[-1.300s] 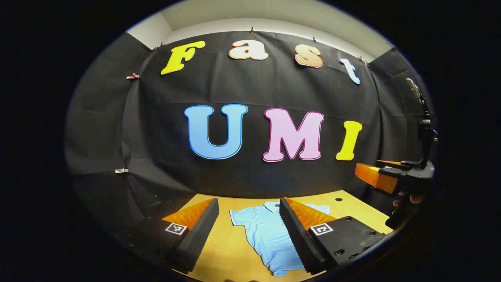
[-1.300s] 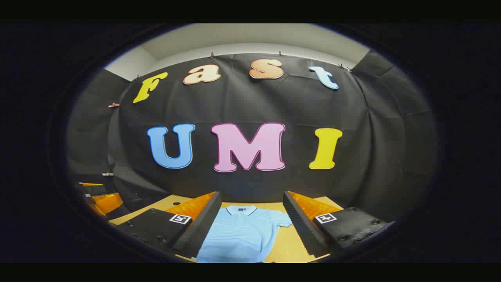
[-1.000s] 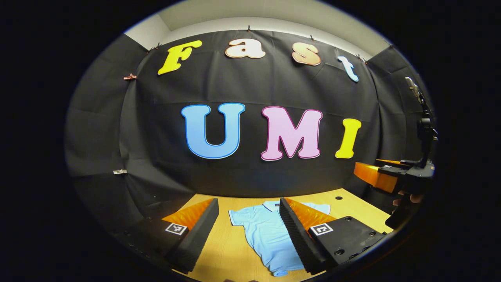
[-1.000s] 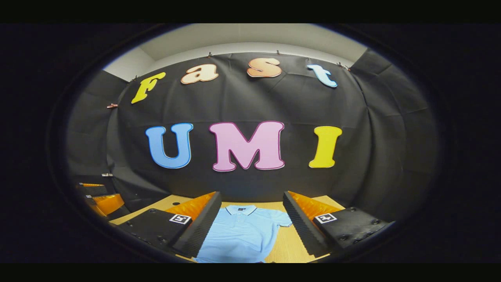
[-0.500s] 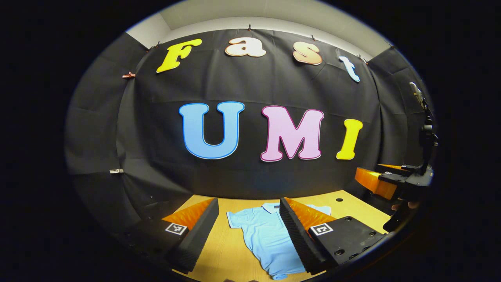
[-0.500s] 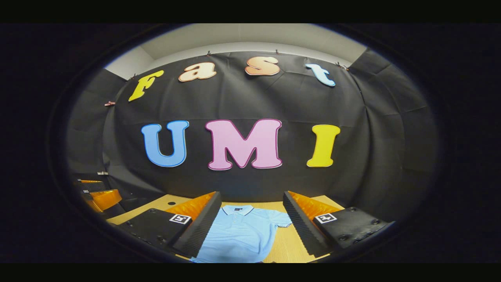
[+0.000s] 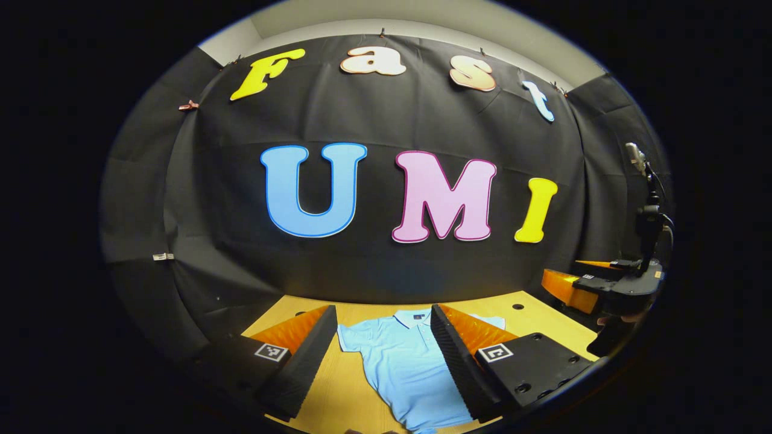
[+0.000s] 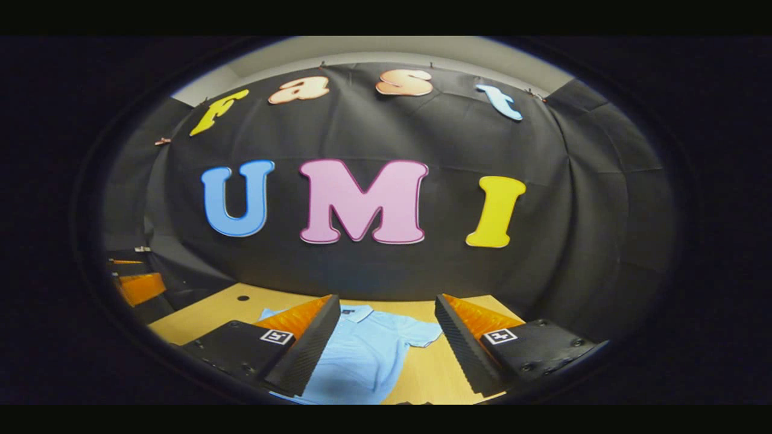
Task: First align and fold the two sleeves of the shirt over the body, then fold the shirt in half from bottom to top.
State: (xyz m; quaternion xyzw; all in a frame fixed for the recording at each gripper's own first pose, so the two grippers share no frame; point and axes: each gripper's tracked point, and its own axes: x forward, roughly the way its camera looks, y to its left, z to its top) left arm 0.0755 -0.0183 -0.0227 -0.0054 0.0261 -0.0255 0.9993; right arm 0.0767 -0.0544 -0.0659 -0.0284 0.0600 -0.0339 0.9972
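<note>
Shirt: laid flat mid-bench, collar toward far edge, below both grippers; left gripper and right gripper held wide open, empty; each sleeve nearest same-side gripper

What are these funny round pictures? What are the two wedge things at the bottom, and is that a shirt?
Each picture comes from a camera riding on a hand-held grabber. The wedges are that grabber's two fingers. In the left gripper view you see the left gripper, and far off the other one with a hand holding it. The right gripper view shows the right gripper. Both are open and hold nothing. A light blue shirt lies flat and unfolded on a wooden table.
</note>
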